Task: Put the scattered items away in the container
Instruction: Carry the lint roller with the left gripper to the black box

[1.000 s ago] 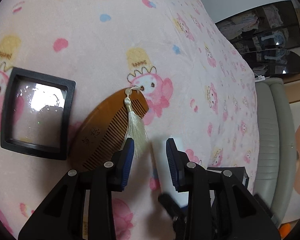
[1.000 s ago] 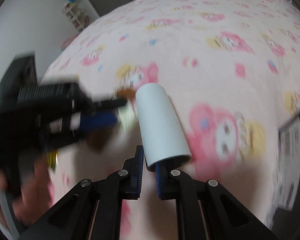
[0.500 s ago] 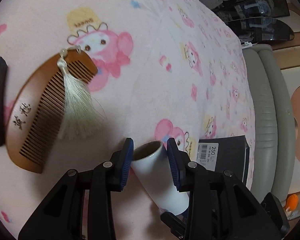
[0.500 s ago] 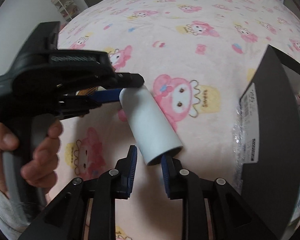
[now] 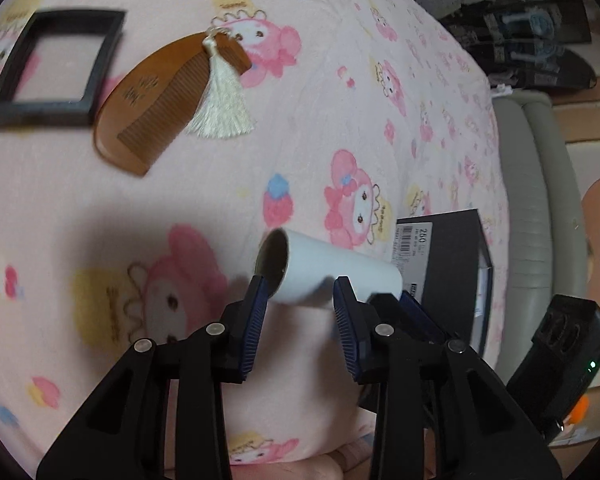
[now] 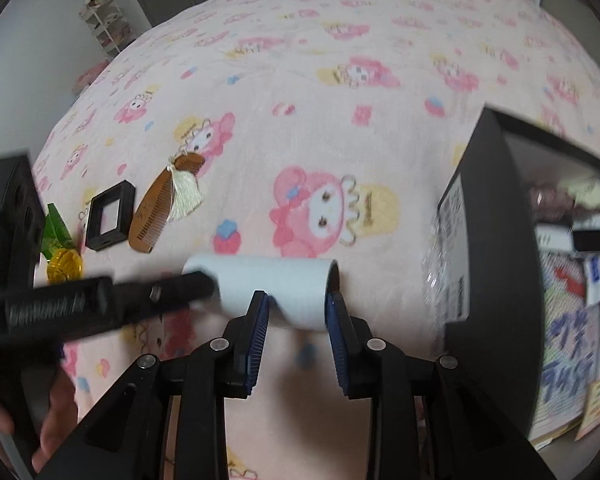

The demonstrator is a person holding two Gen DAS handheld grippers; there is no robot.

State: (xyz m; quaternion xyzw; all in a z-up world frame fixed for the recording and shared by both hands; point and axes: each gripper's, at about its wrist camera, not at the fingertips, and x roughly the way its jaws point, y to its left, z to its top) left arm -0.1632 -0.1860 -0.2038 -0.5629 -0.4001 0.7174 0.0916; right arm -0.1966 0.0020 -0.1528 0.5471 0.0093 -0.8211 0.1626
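Note:
A white paper roll (image 5: 328, 276) is held in the air between both grippers, above the pink bed cover. My left gripper (image 5: 300, 300) is shut on its open left end. My right gripper (image 6: 296, 306) now stands open around the roll's (image 6: 276, 284) right end, with its jaws apart from it. The black box container (image 6: 488, 264) is at the right and holds several small items; it also shows in the left wrist view (image 5: 452, 268). A wooden comb (image 5: 160, 92) with a white tassel and a black square frame (image 5: 56, 68) lie on the cover.
The pink cartoon-print bed cover (image 6: 340, 100) fills both views. A green and yellow toy (image 6: 60, 248) lies beside the frame (image 6: 110, 216). A grey padded headboard (image 5: 540, 200) is at the right. Printed boxes (image 6: 576, 360) stand beyond the container.
The right gripper has opened and let go of the roll. The left gripper has closed on its far end and now holds it. Both have moved towards the black box.

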